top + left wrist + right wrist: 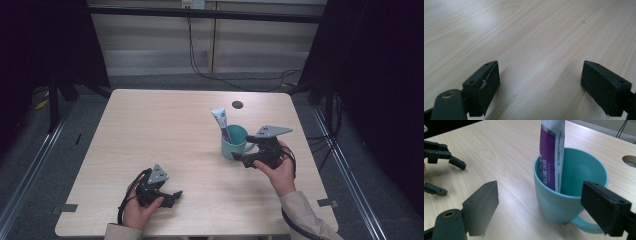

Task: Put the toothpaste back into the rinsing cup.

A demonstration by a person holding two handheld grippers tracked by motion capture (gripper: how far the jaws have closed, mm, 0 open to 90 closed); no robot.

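With both jaws spread, the right gripper [239, 159] sits just beside the mug [234, 141] holding an upright tube [221, 122], so a nudge could tip it, while the left gripper [176, 196], also spread, rests empty near the table [150, 130] edge.

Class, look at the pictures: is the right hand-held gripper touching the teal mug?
Apart. In the right gripper view the right hand-held gripper has its jaws spread wide, and bare table shows between the left jaw and the teal mug; the right jaw sits nearer the camera than the handle.
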